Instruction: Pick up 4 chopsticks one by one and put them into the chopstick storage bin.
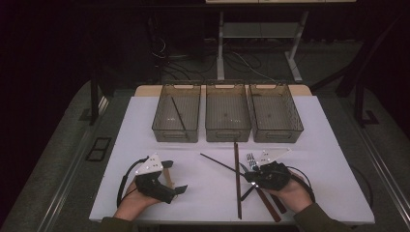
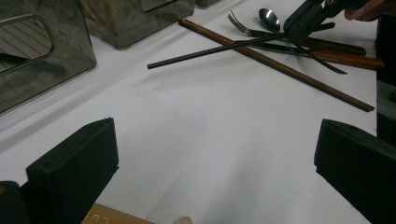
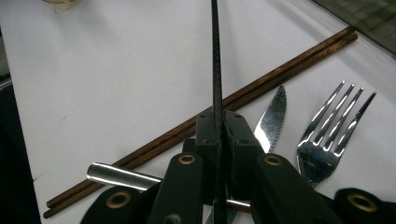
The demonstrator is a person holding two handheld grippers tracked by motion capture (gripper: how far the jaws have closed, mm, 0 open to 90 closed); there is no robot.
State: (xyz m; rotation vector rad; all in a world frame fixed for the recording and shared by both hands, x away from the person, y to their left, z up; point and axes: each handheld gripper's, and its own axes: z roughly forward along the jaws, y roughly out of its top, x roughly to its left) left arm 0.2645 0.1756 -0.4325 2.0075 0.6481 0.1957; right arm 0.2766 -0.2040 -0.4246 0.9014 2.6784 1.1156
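Observation:
My right gripper (image 1: 253, 177) is shut on a thin black chopstick (image 1: 220, 164) near its right end; the stick points left and away over the white table (image 1: 145, 121). In the right gripper view the black chopstick (image 3: 215, 60) runs straight up from between the shut jaws. Under and beside it lie a pair of brown chopsticks (image 3: 261, 84), a serrated knife (image 3: 273, 116) and a fork (image 3: 332, 123). My left gripper (image 1: 175, 177) rests low at the front left, open, with nothing between its jaws. The left gripper view shows the right gripper (image 2: 306, 21) far off.
Three clear bins stand in a row at the back: the left bin (image 1: 159, 128) holds one black chopstick (image 1: 179, 114), with the middle bin (image 1: 228, 135) and right bin (image 1: 297, 130) beside it. A spoon (image 2: 269, 18) lies by the fork (image 2: 243, 25). The brown chopsticks (image 1: 237, 183) reach the table's front edge.

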